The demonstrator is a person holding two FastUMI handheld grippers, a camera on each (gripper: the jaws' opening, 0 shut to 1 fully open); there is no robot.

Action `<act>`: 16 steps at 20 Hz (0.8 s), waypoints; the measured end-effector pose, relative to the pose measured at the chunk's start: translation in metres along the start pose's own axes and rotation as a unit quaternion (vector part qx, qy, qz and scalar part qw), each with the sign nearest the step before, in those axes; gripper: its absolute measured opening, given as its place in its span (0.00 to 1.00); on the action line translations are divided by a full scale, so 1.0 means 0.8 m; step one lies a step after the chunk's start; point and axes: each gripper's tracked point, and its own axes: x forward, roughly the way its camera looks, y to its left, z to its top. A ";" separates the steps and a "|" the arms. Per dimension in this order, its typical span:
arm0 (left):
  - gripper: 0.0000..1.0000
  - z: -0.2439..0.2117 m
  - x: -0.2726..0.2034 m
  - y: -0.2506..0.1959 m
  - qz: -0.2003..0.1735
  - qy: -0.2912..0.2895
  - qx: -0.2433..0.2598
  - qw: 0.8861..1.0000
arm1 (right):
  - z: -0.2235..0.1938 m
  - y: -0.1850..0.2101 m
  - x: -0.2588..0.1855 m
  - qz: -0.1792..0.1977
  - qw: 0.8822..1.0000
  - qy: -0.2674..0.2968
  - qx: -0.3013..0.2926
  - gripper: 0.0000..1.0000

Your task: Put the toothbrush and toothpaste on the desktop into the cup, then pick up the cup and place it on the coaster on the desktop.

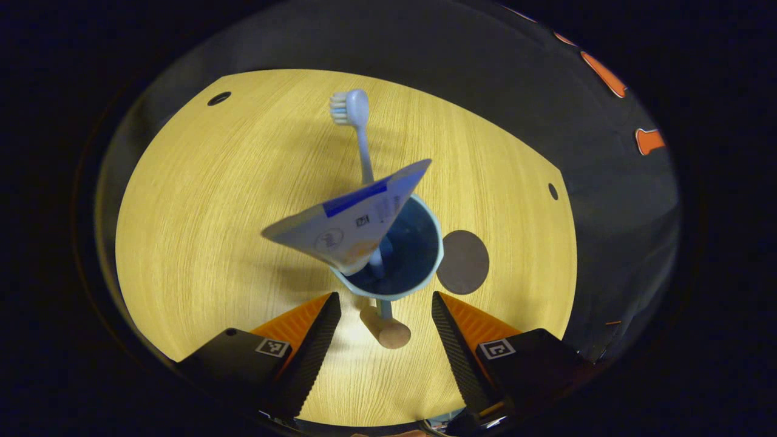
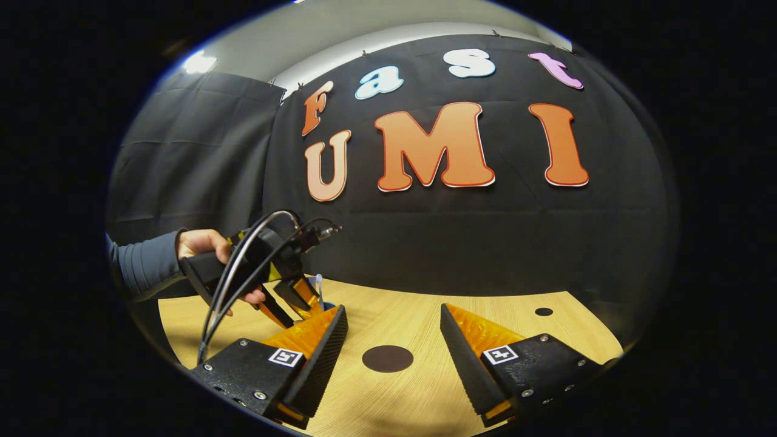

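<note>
**Brush and paste both in the cup, coaster bare**

From the left gripper view we're looking down on the cup (image 1: pixel 405 258) on the wooden desktop (image 1: pixel 200 243). The toothbrush (image 1: pixel 358 130) stands in it, bristles up, and the toothpaste (image 1: pixel 349 221) tube leans across the rim. The cup's wooden handle (image 1: pixel 385 328) sits between our left gripper (image 1: pixel 386 331) fingers, which are spread apart and not touching it. The dark round coaster (image 1: pixel 464 262) lies just beside the cup. Our right gripper (image 2: pixel 393 340) is spread wide too, gripping nothing, hovering near the coaster.
</note>
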 end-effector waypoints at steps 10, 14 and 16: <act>0.53 0.009 0.020 0.005 0.049 0.018 -0.055 0.997 | -0.023 -0.014 -0.024 -0.017 1.000 0.018 0.015 0.93; 0.46 0.030 0.034 0.001 0.045 0.012 -0.045 0.998 | -0.025 -0.015 -0.029 -0.019 0.999 0.017 0.028 0.93; 0.45 0.046 0.039 0.003 0.050 0.007 -0.026 0.998 | -0.027 -0.016 -0.032 -0.021 0.999 0.016 0.027 0.93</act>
